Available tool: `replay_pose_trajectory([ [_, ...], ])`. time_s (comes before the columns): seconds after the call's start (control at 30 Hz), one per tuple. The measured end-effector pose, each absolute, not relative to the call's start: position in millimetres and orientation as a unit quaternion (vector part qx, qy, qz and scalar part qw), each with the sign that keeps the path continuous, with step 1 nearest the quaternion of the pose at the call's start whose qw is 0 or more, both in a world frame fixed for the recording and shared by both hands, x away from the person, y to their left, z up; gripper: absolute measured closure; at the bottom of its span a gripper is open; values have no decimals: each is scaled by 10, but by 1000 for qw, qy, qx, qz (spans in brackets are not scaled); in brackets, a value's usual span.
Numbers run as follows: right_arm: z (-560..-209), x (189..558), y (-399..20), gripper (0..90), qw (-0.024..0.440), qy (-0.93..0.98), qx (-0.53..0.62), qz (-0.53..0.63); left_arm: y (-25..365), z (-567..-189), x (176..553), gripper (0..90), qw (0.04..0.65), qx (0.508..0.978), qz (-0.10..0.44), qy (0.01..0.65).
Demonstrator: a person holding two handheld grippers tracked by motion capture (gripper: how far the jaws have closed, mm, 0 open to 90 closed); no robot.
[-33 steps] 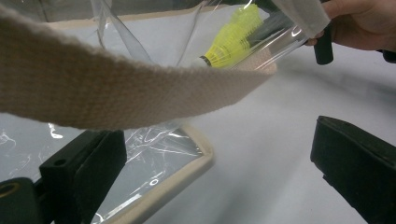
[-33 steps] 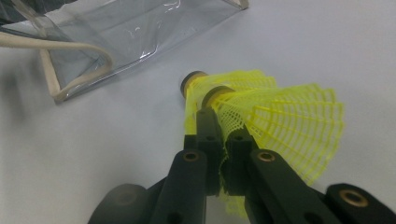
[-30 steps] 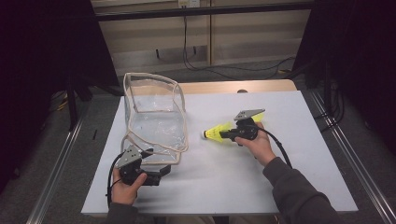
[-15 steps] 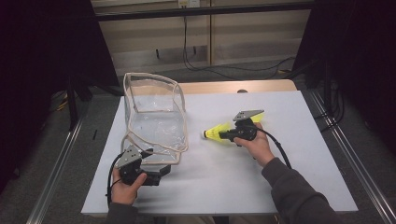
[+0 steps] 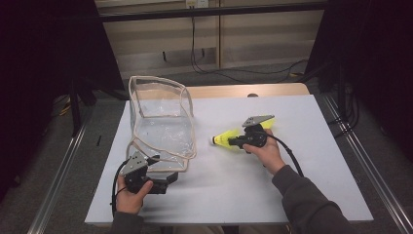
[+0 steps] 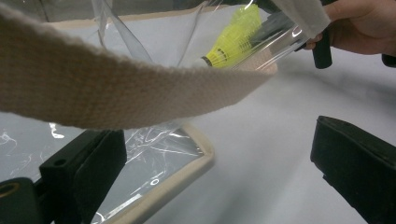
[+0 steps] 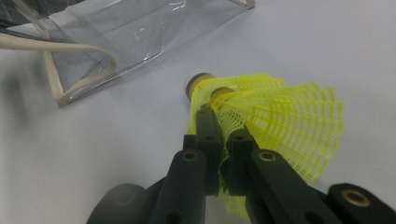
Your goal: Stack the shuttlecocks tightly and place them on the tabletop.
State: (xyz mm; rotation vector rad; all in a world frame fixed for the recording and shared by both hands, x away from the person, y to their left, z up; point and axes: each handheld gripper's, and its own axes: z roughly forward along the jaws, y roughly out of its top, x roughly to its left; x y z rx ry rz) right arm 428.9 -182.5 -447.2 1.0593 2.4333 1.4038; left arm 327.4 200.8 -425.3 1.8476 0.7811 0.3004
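Observation:
A clear plastic bag (image 5: pixel 160 124) with beige trim stands open on the white table (image 5: pixel 302 126), left of centre. My left gripper (image 5: pixel 163 181) sits at the bag's near corner. In the left gripper view its jaws stand wide apart, the left gripper (image 6: pixel 217 135) open, with the bag's trimmed corner (image 6: pixel 187 179) lying between them and a beige strap (image 6: pixel 116 93) hanging across in front. My right gripper (image 5: pixel 234 141) is to the right of the bag, shut on the net skirt of a yellow shuttlecock (image 5: pixel 225 138). The shuttlecock (image 7: pixel 280 116) points its cork toward the bag (image 7: pixel 140 32), with the right gripper (image 7: pixel 222 105) clamped on it.
A wooden surface (image 5: pixel 243 90) shows behind the white table. Metal rails (image 5: pixel 63 170) run along both sides on the floor, and cables (image 5: pixel 204 58) lie at the back. Bare tabletop lies right of and in front of the right hand.

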Motion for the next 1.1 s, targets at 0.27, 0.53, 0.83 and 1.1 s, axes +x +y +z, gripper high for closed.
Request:
replay_pose_trajectory([
  [0.27,-4489,4282,-1816,864,67,811,353,461,2009,-4252,3273,36,529,773,126,327],
  [0.53,-4499,4278,-1807,838,70,814,355,455,2010,-4253,3273,36,528,773,126,327],
  [0.83,-4499,4276,-1824,786,74,818,356,446,2009,-4254,3273,36,528,774,126,327],
  [1.1,-4486,4273,-1844,771,77,816,359,447,2009,-4253,3272,36,528,774,126,326],
])
